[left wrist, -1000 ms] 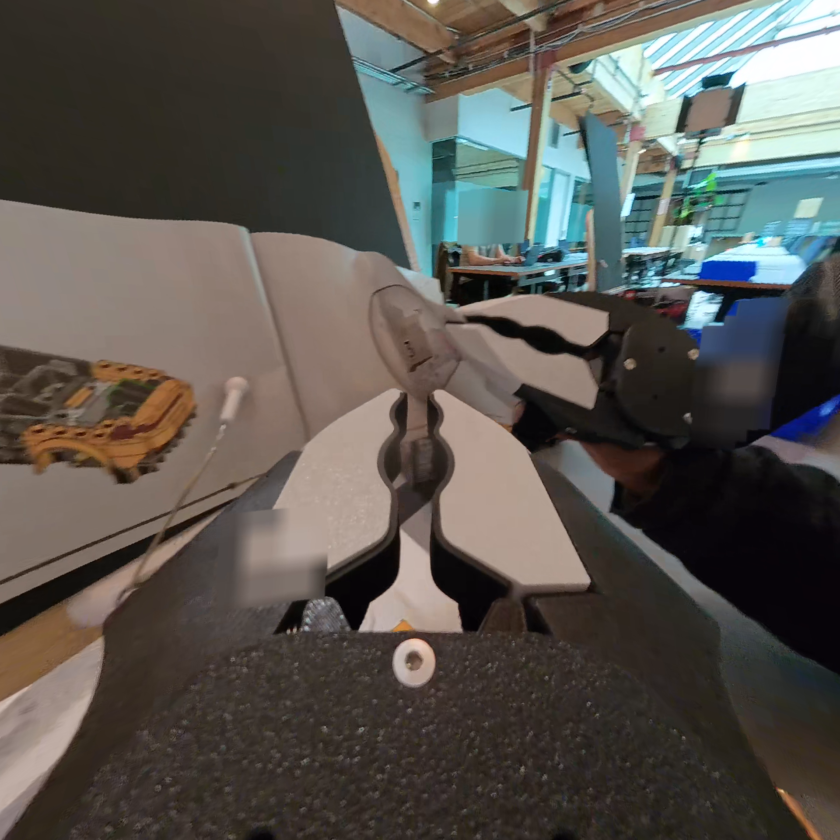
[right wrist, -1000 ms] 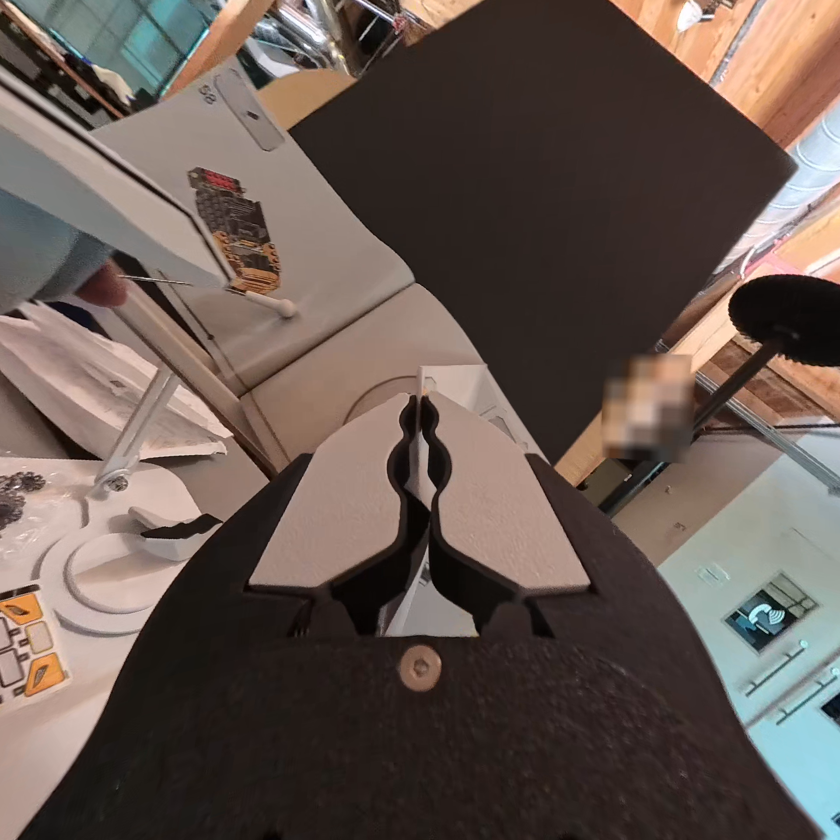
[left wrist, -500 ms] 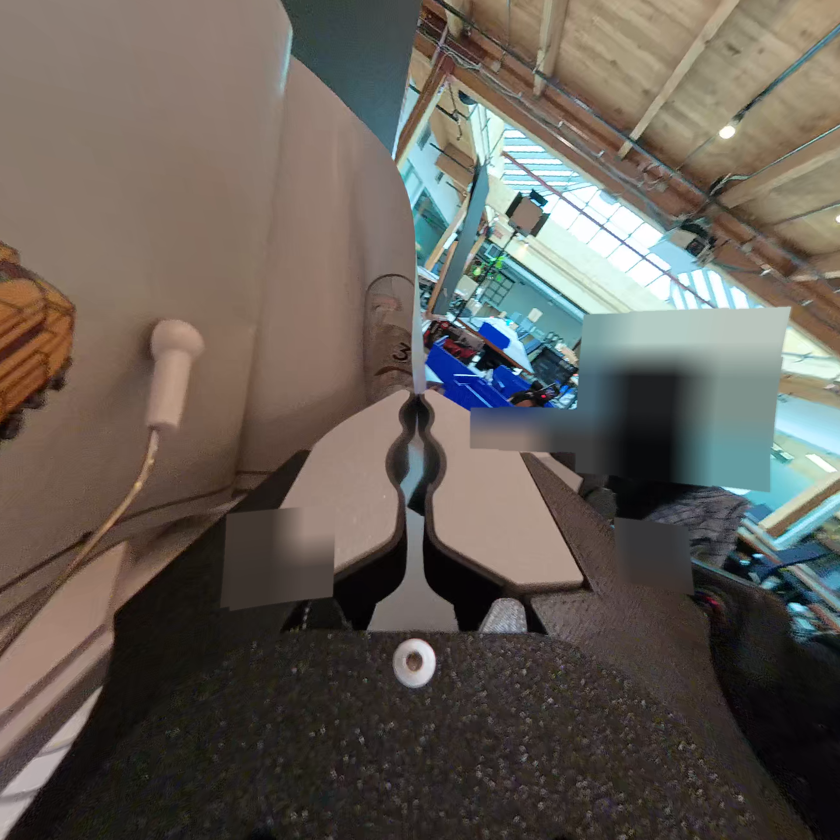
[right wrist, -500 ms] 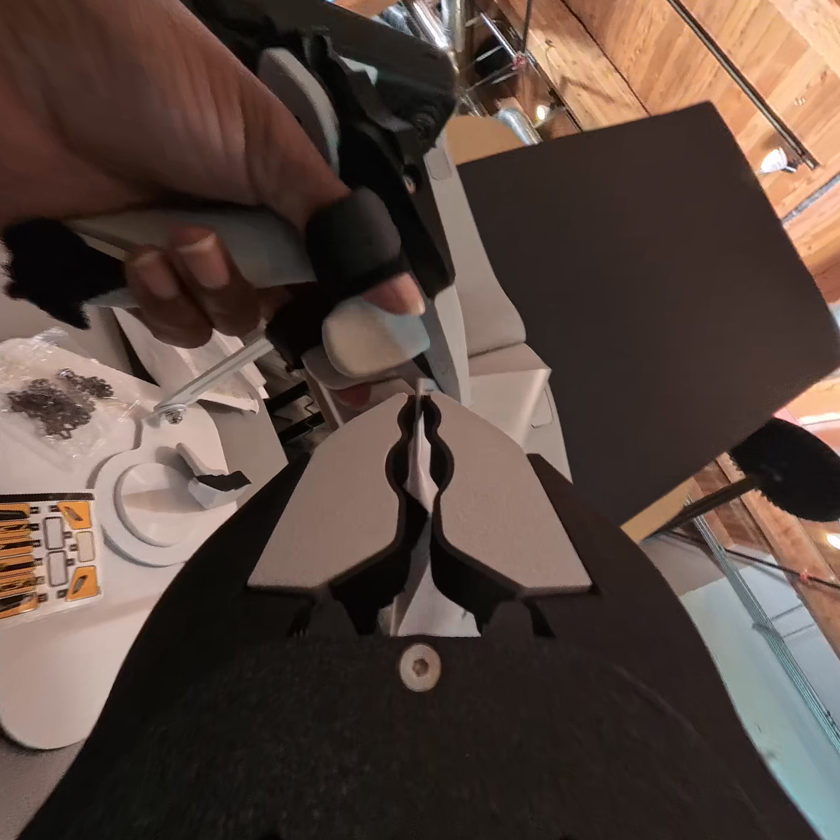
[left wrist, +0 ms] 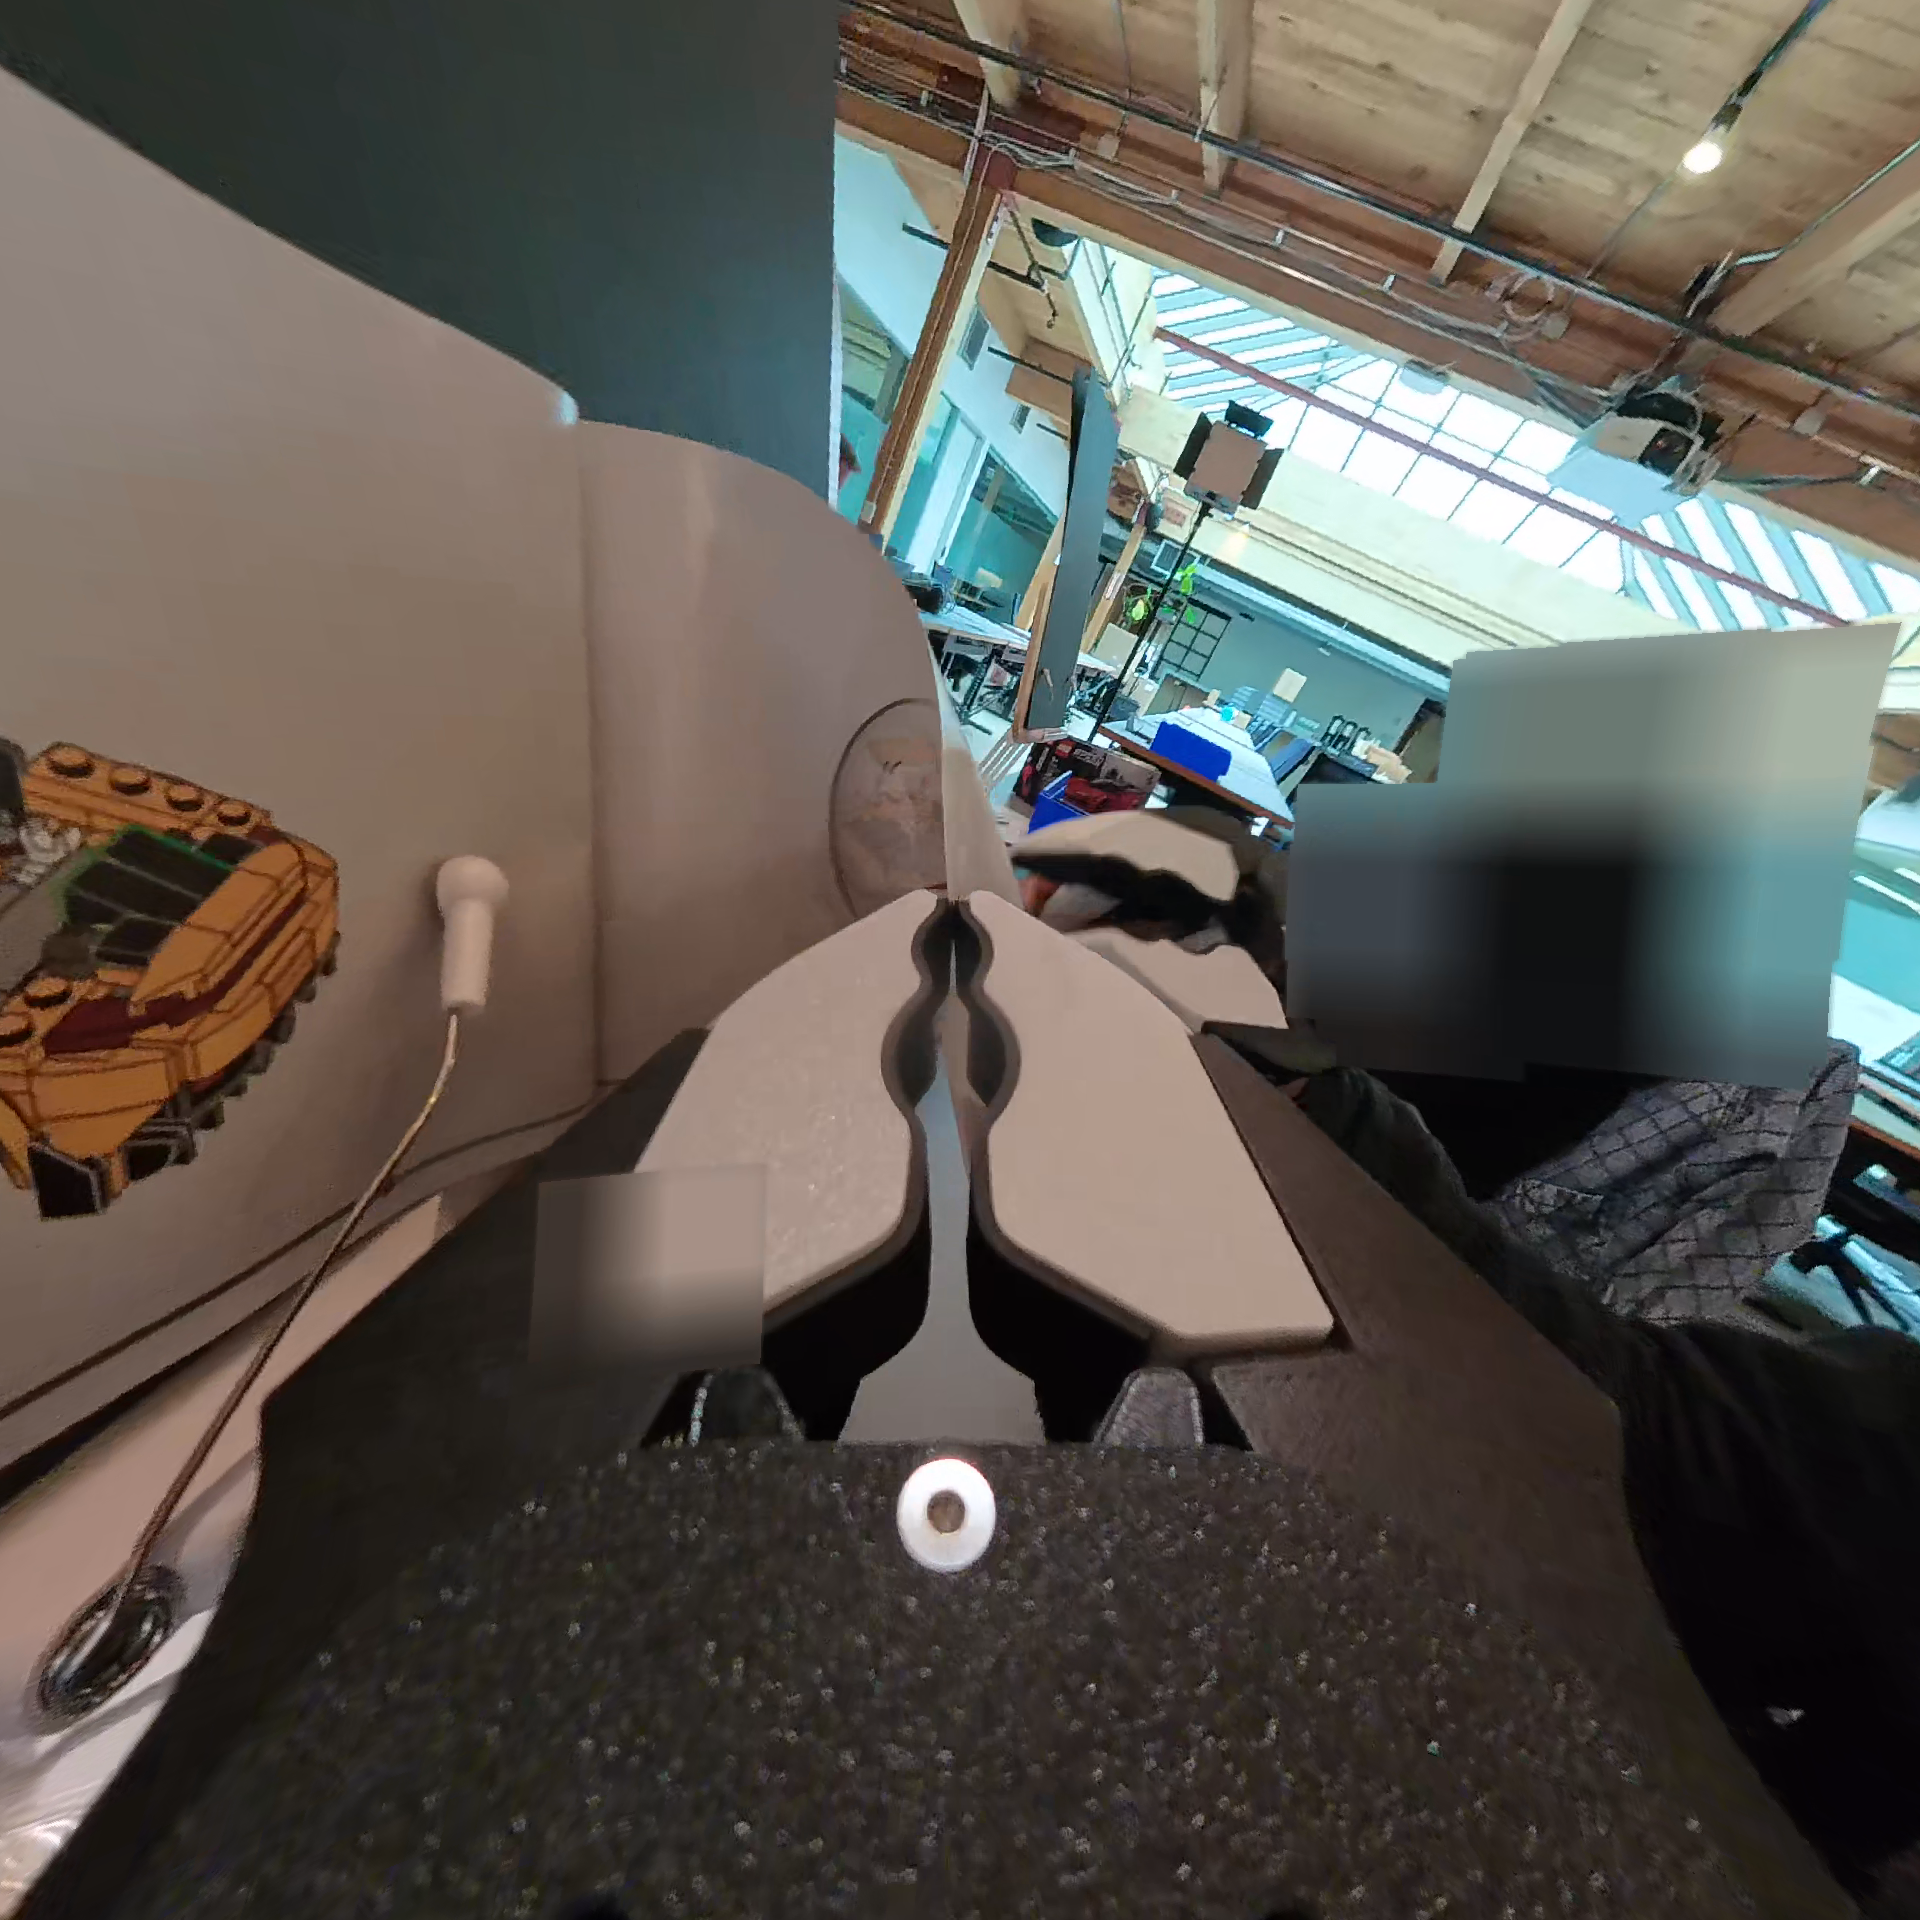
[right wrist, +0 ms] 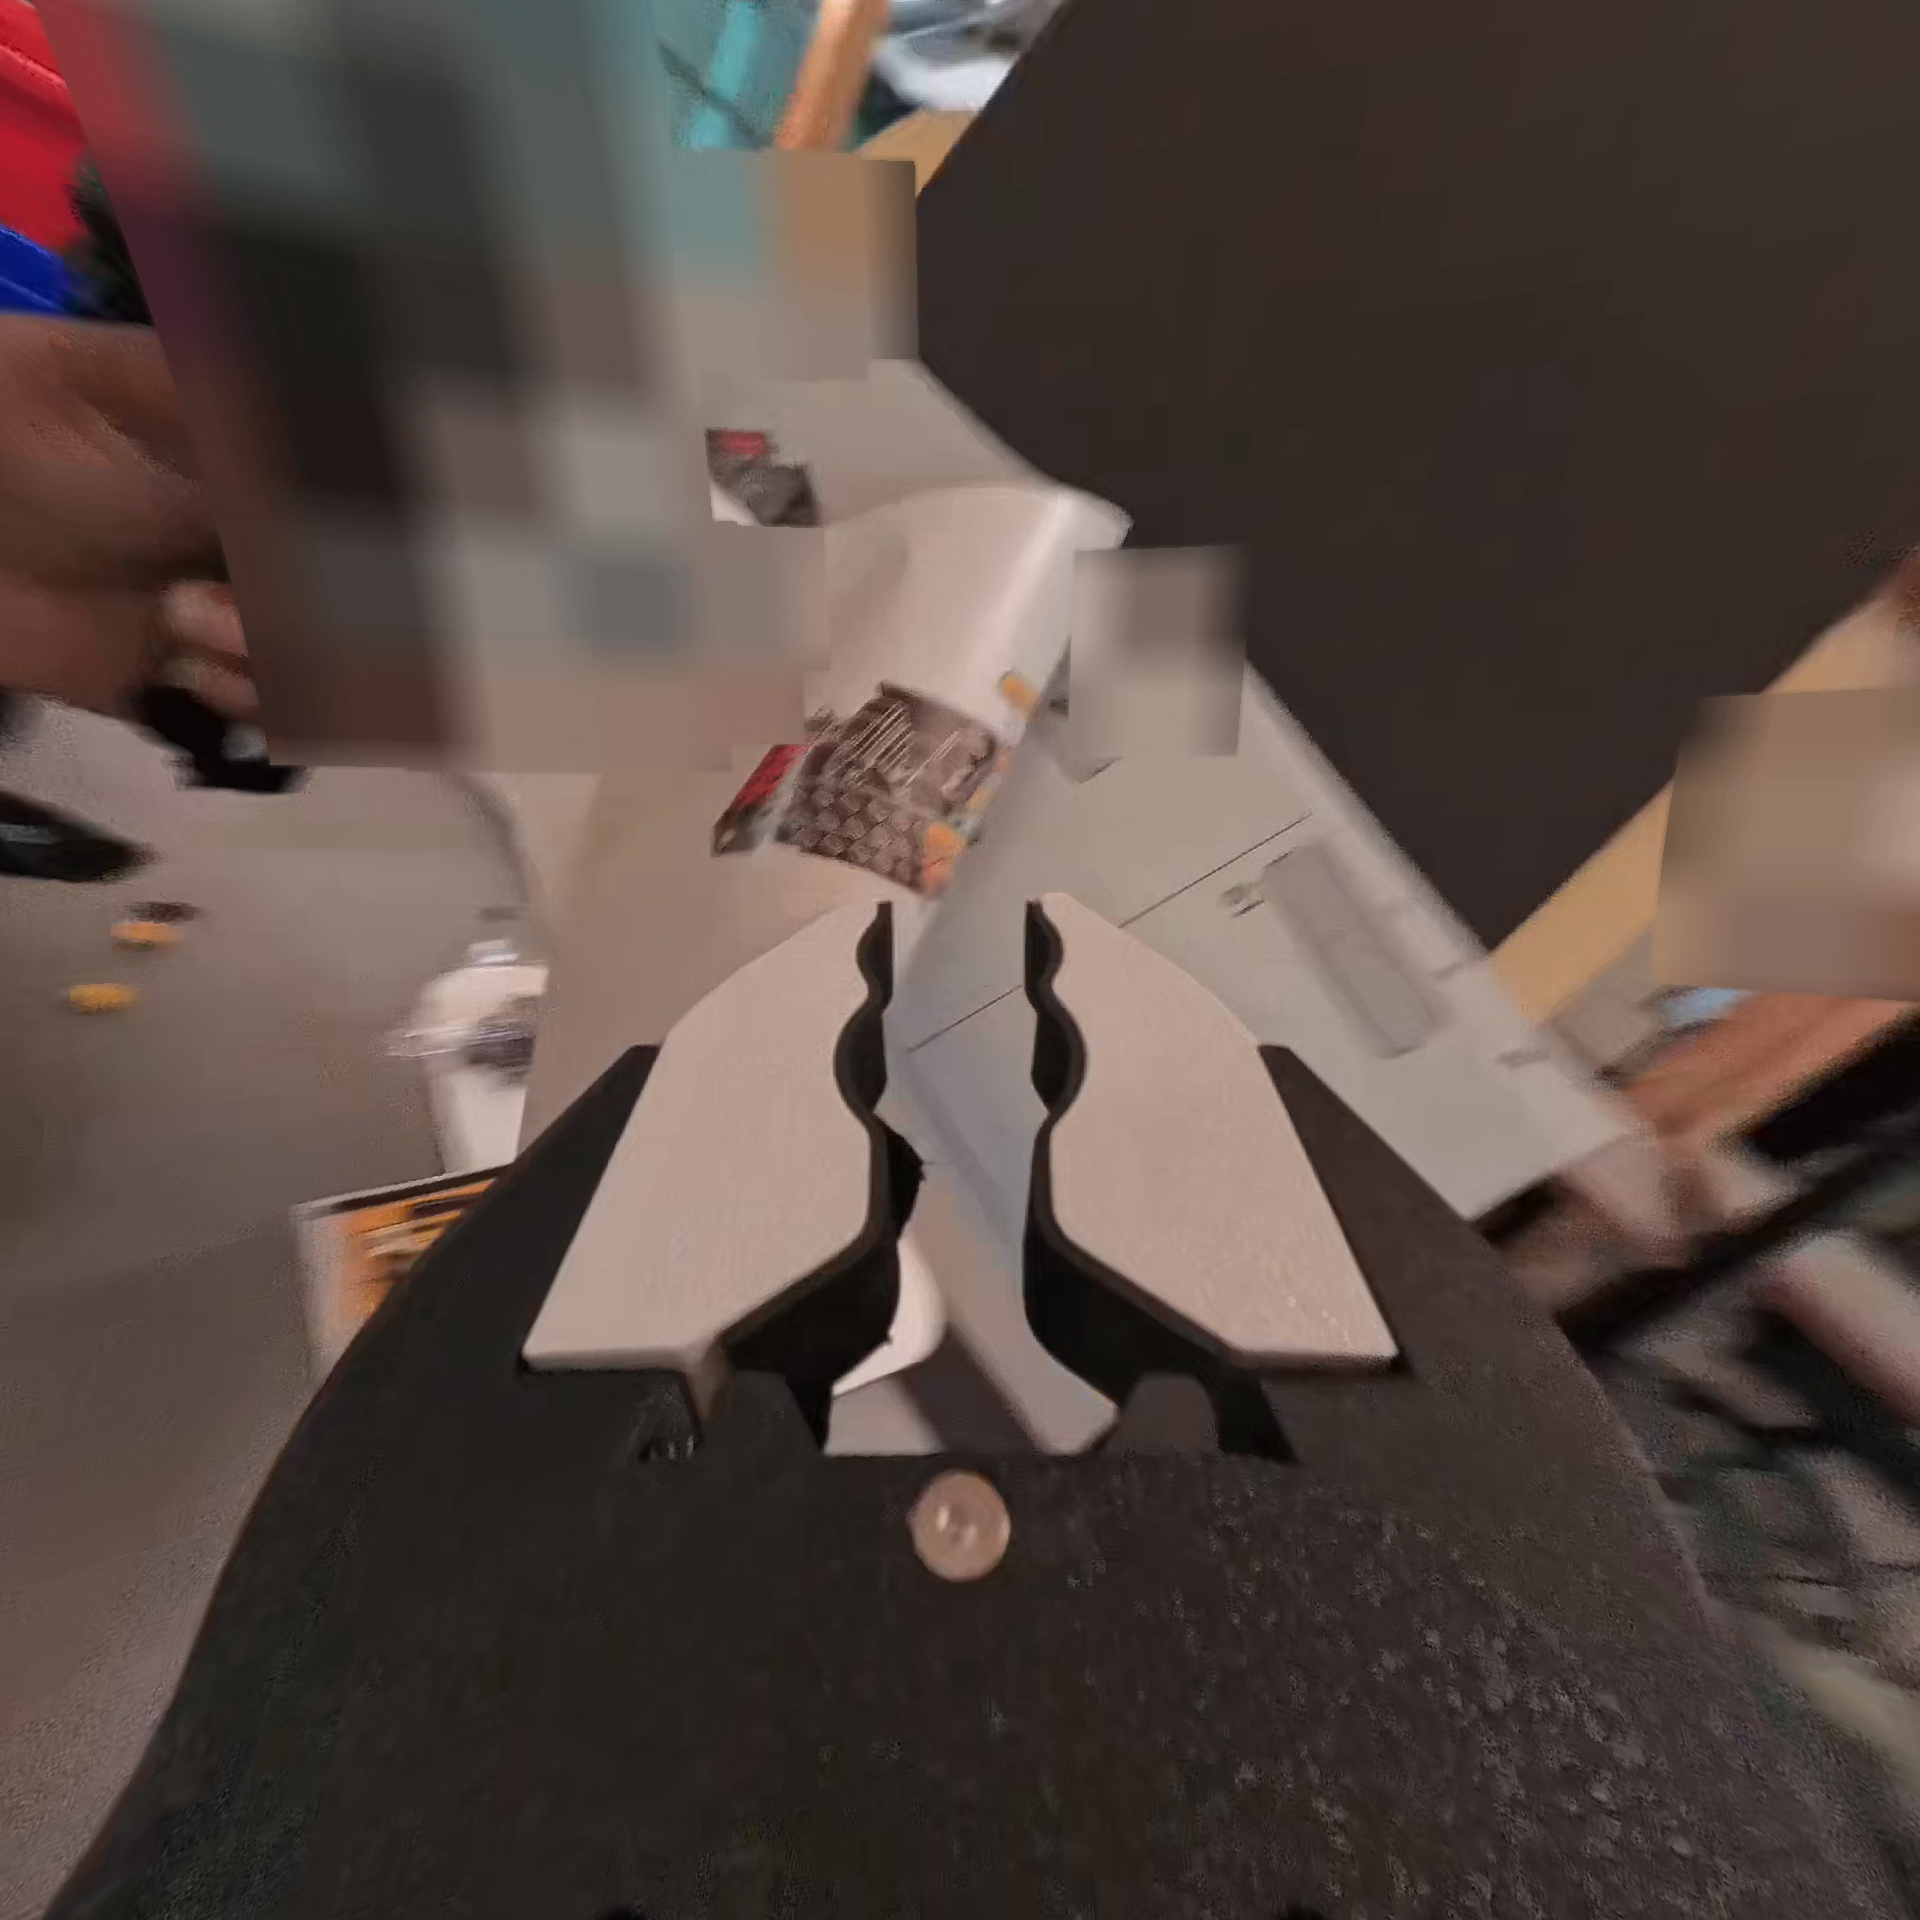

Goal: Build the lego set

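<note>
Left wrist view: sharp and evenly lit. Daylight enters through the skylights (left wrist: 1455, 457) at upper right, with one ceiling lamp (left wrist: 1701, 156) showing as a small blown-out spot. The open booklet page (left wrist: 312, 623) is bright without glare; a soft shadow lies under its lower edge. Wide-angle distortion bends the roof beams (left wrist: 1351, 125) and the page edges toward the frame borders.

Right wrist view: heavy motion blur across the whole background; the counter (right wrist: 208, 1091) and the small things on it are smeared beyond identification. Only the pale fingers (right wrist: 727, 1143) and the black body (right wrist: 935, 1714) are crisp. Light is dimmer and warmer. The black panel (right wrist: 1403, 364) reads as flat dark, without detail.
</note>
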{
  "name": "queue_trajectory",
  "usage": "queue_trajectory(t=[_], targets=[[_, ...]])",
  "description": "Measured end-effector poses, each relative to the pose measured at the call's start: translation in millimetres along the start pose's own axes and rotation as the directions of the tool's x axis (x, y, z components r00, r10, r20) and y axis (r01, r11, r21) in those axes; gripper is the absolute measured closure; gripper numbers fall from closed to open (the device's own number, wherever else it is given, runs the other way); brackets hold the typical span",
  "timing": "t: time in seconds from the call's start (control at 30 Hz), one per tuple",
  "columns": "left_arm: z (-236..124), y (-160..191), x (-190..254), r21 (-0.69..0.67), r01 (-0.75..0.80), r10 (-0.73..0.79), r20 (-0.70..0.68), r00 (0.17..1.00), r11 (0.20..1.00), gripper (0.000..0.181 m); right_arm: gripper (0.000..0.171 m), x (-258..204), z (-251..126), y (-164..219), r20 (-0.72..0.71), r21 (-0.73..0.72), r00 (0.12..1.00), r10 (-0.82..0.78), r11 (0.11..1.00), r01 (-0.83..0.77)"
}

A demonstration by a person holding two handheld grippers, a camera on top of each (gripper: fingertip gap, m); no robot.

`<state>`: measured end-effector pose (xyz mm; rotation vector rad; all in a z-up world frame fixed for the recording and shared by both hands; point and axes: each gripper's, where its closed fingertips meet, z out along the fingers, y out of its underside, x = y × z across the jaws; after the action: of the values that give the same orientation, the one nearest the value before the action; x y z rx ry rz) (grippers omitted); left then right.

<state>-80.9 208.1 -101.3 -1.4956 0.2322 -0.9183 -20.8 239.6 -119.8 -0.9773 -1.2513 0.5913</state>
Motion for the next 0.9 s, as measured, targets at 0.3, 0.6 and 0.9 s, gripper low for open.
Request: queue_trajectory(t=[0.3,0.6,0.9], targets=[[1.2,-10.4,25.5,0.028,-0.036,0.039,-0.089,0.995,0.999,0.175,0.143,-27.6,15.4,13.0,0.176,-0.057,0.956,0.236,0.972,-0.229],[-51.7,-37.6,-47.0,-0.002,-0.261,0.243,0.368,0.898,0.965,0.166,0.164,-3.0,16.9,7.5,0.095,0.021,0.888,0.451,0.891,-0.454],[-39.8,0.3,-86.2,-0.469,-0.53,0.707,0.487,0.512,0.706,0.179,0.159,-27.4,32.9,-10.4,0.16,-0.004,0.869,0.469,0.88,-0.475]])
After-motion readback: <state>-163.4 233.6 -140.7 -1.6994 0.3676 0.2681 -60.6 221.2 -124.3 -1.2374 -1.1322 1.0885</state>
